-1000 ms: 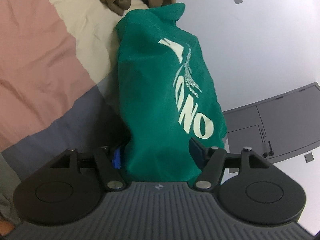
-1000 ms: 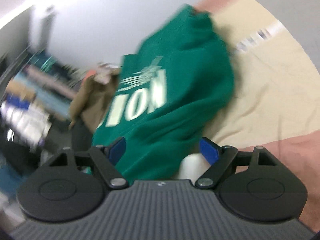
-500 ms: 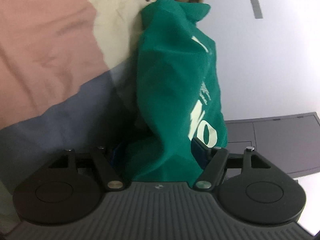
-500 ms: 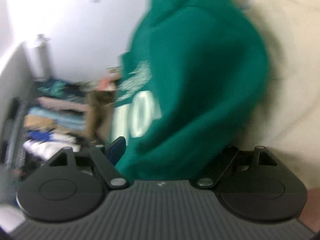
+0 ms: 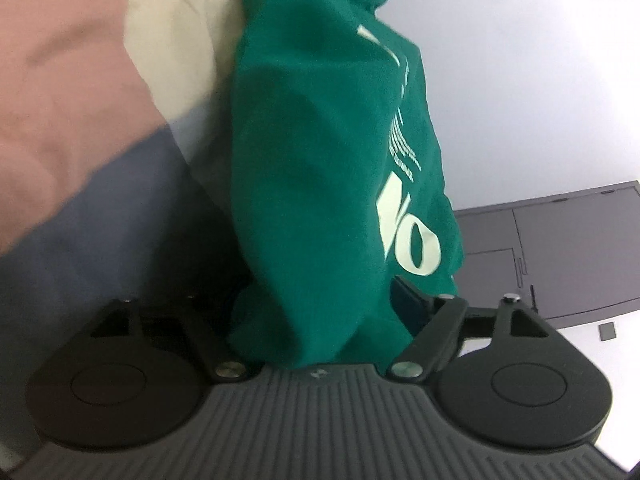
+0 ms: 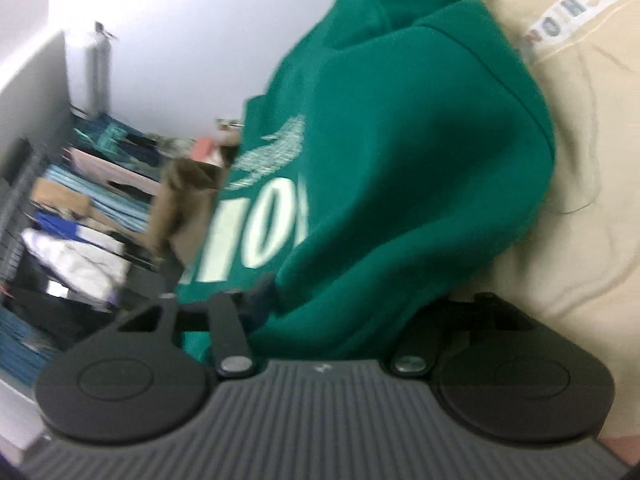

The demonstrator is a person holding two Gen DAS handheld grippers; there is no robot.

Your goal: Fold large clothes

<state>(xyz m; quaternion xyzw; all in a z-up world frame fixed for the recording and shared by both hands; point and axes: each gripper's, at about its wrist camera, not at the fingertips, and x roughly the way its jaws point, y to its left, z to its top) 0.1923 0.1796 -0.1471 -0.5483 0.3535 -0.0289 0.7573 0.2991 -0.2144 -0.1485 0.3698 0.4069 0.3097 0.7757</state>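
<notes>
A green sweatshirt (image 5: pixel 320 160) with white lettering hangs bunched up over a bed cover (image 5: pixel 80 100) of pink, cream and grey-blue blocks. In the left wrist view it fills the gap of my left gripper (image 5: pixel 320 300), whose jaws are opening; the right blue pad (image 5: pixel 404 300) shows beside the cloth and the left pad is hidden behind it. In the right wrist view the green sweatshirt (image 6: pixel 400 160) lies on the cream part of the bed cover (image 6: pixel 592 160). My right gripper (image 6: pixel 352 300) is closing on its lower fold, the left fingertip (image 6: pixel 260 288) pressed into the cloth and the right one buried.
A brown garment (image 6: pixel 180 200) lies past the sweatshirt near the bed's edge. Shelves (image 6: pixel 80 200) stuffed with clothes stand at the left of the right wrist view. A grey cabinet (image 5: pixel 560 260) and a pale wall are on the right of the left wrist view.
The right jaws have drawn in from wide apart onto the sweatshirt's fold. The left jaws have spread a little, and both views have sunk closer to the bed.
</notes>
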